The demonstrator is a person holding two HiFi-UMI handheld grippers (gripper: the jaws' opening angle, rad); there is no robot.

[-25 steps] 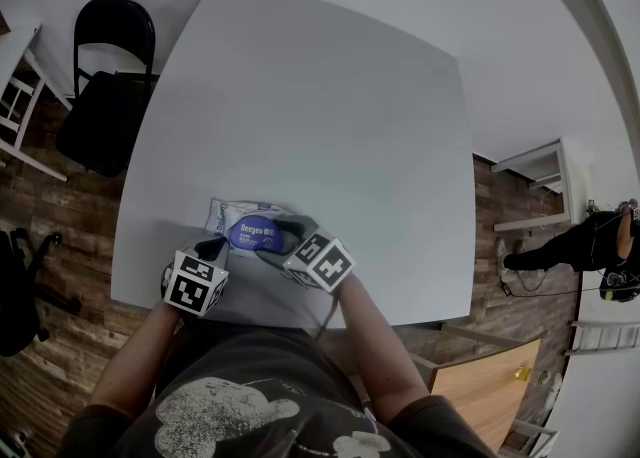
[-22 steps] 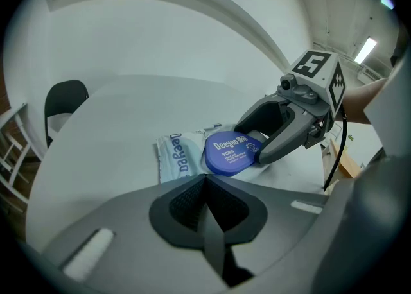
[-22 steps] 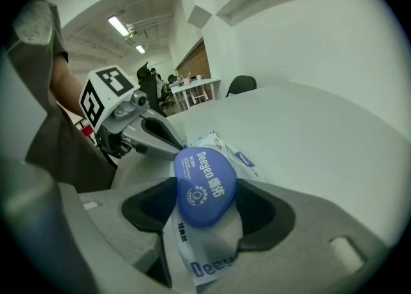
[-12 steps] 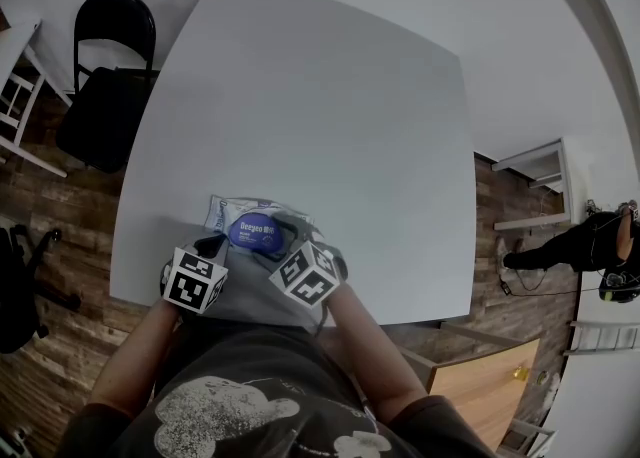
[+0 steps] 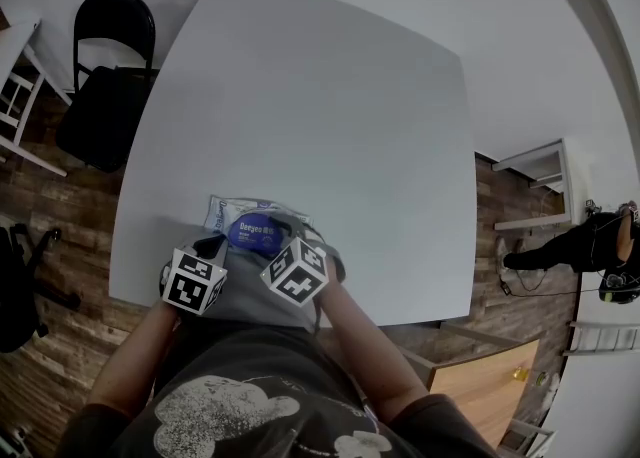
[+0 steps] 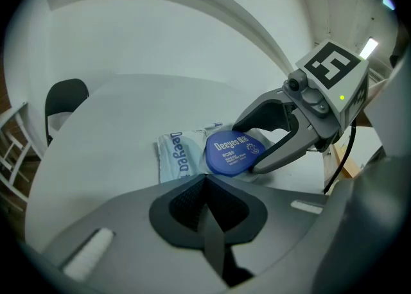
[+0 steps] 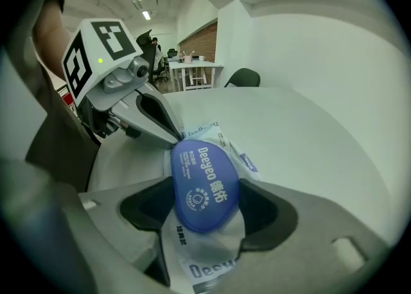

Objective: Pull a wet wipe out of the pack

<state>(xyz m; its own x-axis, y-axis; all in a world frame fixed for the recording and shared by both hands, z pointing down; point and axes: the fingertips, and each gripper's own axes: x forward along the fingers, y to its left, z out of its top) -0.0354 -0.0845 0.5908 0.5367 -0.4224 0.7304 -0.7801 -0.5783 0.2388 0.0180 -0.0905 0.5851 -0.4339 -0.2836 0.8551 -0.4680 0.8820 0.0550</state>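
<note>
A pale wet-wipe pack [image 5: 226, 214] with a round blue lid [image 5: 257, 234] lies flat near the front edge of the white table [image 5: 300, 96]. My left gripper [image 5: 214, 246] is shut, its tips [image 6: 205, 187] at the pack's near left edge; whether they pinch the wrapper is not clear. In the right gripper view the left gripper [image 7: 173, 133] comes down onto the pack [image 7: 212, 132] behind the lid. My right gripper [image 5: 284, 243] stands wide open, one jaw on each side of the closed blue lid [image 7: 204, 183]. In the left gripper view the right gripper [image 6: 257, 140] straddles the lid [image 6: 232, 153].
A black folding chair [image 5: 105, 96] stands off the table's far left corner. White shelving [image 5: 540, 181] is on the right by the wooden floor. A cable [image 6: 340, 158] hangs from the right gripper. The person's body is close to the table's front edge.
The right gripper has rolled and shifted a little left over the pack, so its jaws now straddle the blue lid, and they opened slightly wider. The left gripper and pack kept still.
</note>
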